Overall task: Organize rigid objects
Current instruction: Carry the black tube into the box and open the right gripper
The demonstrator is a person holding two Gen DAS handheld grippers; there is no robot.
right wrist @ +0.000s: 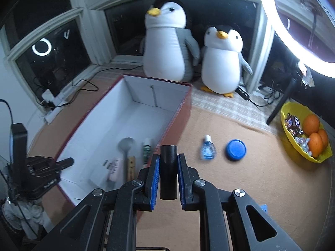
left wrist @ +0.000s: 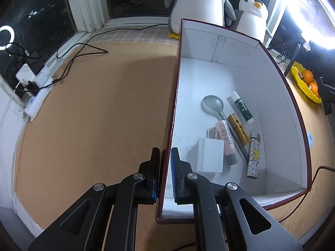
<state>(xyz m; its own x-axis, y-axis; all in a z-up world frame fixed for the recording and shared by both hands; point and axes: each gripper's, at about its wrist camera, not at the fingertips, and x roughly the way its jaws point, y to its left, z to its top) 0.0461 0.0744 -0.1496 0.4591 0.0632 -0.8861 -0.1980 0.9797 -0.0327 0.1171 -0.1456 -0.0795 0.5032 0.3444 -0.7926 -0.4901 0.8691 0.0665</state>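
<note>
Black plastic cylinder [right wrist: 168,172] stands upright, pinched between the blue-padded fingers of the right gripper [right wrist: 168,175], above the brown cork tabletop [right wrist: 240,188] beside the white cardboard box with red edges [right wrist: 146,113]. Left gripper [left wrist: 165,175] pinches the box's near side wall. Inside lie a grey spoon [left wrist: 212,104], white charger [left wrist: 209,158] and patterned lighter [left wrist: 253,154]. A small clear bottle [right wrist: 208,148] and blue round lid [right wrist: 236,149] rest on the tabletop.

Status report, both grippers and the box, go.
Left gripper shut on box wall. Right gripper shut on black cylinder. Small bottle and blue lid outside the box. Nothing blocking.
</note>
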